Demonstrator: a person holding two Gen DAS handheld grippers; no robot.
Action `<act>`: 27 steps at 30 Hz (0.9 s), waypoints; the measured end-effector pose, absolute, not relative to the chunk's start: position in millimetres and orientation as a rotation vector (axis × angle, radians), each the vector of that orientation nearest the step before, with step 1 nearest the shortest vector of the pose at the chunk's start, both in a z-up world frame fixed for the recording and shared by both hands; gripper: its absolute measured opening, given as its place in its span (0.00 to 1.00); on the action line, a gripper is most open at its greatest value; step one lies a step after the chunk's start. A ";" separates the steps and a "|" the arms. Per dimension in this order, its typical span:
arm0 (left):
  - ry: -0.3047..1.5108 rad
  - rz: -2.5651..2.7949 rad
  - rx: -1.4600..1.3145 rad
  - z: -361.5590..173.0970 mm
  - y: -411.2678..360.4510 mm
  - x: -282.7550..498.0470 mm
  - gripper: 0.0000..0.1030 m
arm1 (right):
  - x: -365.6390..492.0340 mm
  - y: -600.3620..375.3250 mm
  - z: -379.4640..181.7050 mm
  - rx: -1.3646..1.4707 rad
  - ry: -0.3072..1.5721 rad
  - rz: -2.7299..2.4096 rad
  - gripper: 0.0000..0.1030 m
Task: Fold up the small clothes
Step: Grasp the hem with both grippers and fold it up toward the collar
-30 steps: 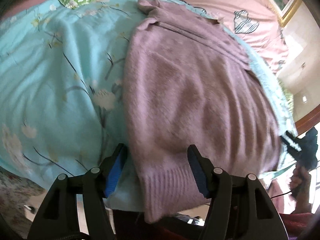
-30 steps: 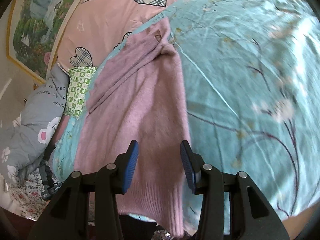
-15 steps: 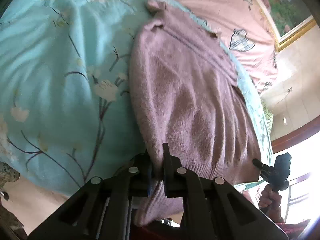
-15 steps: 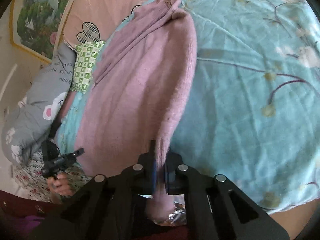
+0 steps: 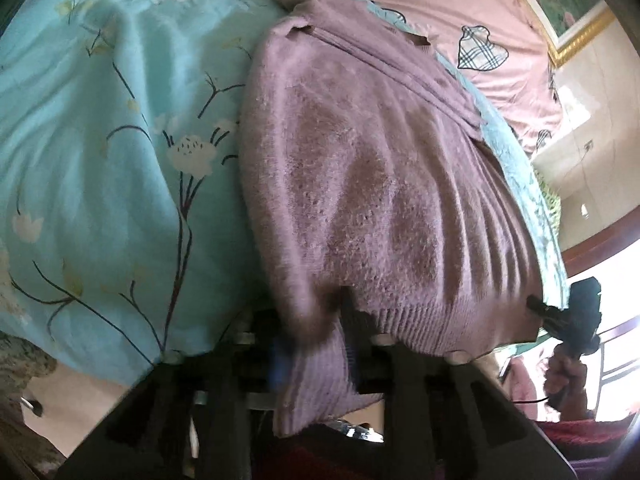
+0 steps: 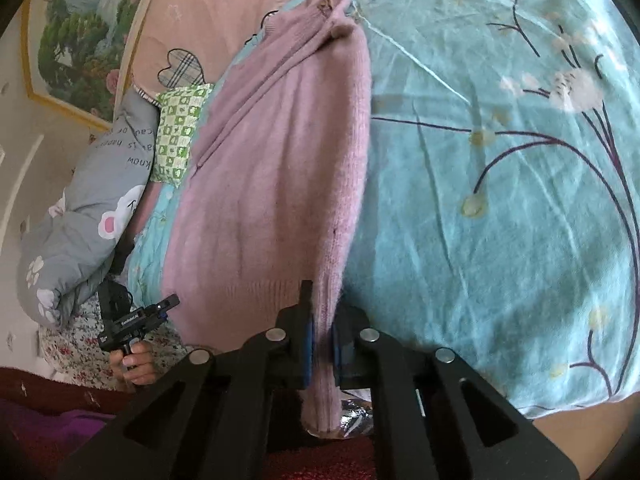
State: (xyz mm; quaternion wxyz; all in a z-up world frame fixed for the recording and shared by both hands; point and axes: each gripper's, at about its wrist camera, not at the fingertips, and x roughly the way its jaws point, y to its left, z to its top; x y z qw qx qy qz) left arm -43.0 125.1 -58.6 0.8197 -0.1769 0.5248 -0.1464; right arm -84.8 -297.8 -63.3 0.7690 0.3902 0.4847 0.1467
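Sweater: we see a fuzzy mauve-pink knitted sweater (image 5: 380, 184) lying flat on the bed, its collar at the far end and its ribbed hem at the near edge, closest to us.
Bed cover: we see a turquoise sheet printed with dark branches and white flowers (image 5: 100, 168) beneath the sweater; it reaches well past the garment on both sides.
Left gripper: our black two-finger left gripper (image 5: 320, 344) sits at the near left corner of the sweater; its jaws have just been closing and are now clamped on the ribbed hem, which bunches up between them and hangs down over the bed edge. This corner of the picture is blurred.
Right gripper: our black right gripper with blue pads (image 6: 320, 340) sits at the opposite near corner; its jaws have also just been closing, and they pinch the side edge of the sweater, a narrow strip of knit running down between the pads and past them.
Sweater against grippers: the whole body of the garment stretches away from both grippers towards the headboard end.
Far end: a pink quilt with checked hearts (image 6: 192, 28), a green checked pillow (image 6: 176, 132) and a grey printed pillow (image 6: 88, 216) lie beyond the sweater.
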 end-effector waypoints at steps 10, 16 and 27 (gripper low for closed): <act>0.921 -0.374 -0.440 9.7 134.9 -23.5 0.04 | -63.9 -323.3 -20.1 0.995 0.769 0.477 0.07; 0.785 -0.389 -0.425 59.1 138.6 34.0 0.04 | -2.5 -341.0 9.7 0.979 0.665 0.498 0.07; 0.735 -0.298 -0.414 74.3 139.0 203.2 0.04 | 170.5 -365.7 19.4 0.947 0.652 0.402 0.07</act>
